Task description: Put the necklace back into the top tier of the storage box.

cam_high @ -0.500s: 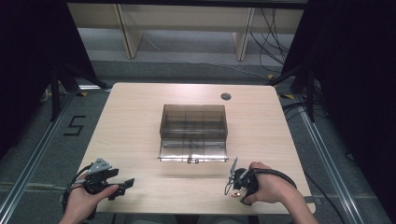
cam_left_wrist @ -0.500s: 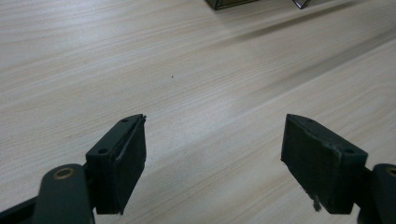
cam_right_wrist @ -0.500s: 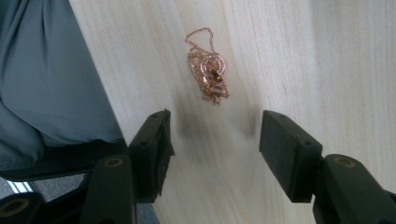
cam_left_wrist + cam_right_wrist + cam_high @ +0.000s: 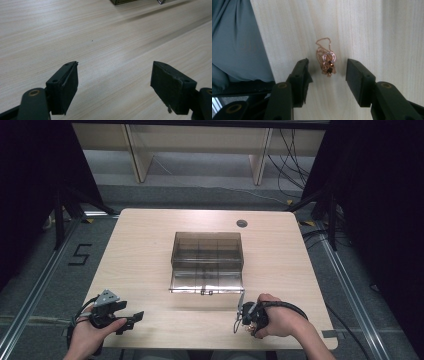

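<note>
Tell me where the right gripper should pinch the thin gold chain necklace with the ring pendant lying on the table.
Probably pinch the thin gold chain necklace at its bunched middle, around the ring pendant and dark beads, where it is thickest. Come straight down from above: it lies flat on the pale wooden table, and the right gripper already has its open jaws on either side.

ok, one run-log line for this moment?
right gripper: open, straddling necklace on table | left gripper: open, nothing between | box: untouched

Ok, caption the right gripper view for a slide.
Open right tool poised over a coiled gold necklace on the wooden table.
</note>
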Action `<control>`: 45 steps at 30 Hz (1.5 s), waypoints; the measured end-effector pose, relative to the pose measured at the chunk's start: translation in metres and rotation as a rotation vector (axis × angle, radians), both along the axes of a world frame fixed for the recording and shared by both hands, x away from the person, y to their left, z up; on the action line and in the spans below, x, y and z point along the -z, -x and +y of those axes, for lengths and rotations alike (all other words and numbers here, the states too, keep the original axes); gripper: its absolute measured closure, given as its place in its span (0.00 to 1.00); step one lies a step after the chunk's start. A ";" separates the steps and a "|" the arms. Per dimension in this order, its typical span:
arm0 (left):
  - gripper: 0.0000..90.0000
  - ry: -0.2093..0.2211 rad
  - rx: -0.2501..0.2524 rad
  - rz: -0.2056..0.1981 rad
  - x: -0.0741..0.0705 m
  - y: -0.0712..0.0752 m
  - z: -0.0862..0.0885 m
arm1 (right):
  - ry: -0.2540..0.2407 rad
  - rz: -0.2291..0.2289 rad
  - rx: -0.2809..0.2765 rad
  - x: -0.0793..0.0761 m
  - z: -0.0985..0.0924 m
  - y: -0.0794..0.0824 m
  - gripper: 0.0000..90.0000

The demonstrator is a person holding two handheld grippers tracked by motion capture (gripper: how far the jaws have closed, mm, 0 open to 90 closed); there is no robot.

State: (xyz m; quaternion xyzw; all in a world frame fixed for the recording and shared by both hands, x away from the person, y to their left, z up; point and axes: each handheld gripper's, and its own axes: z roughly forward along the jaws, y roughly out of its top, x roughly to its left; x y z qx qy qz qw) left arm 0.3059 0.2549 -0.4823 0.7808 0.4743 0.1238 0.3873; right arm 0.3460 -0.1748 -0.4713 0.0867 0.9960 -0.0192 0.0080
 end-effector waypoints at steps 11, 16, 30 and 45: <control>0.25 -0.009 0.002 -0.012 0.000 0.000 0.000 | -0.022 0.002 -0.055 0.006 0.005 -0.001 0.70; 0.25 -0.009 0.001 -0.011 0.000 0.000 0.000 | 0.001 0.003 -0.027 0.005 0.006 -0.002 0.77; 0.25 -0.011 0.003 -0.010 0.000 0.000 0.000 | 0.007 0.030 0.019 0.005 0.009 -0.001 0.88; 0.25 -0.002 0.000 0.002 0.000 0.000 0.000 | 0.005 0.037 0.036 -0.011 0.006 -0.002 0.88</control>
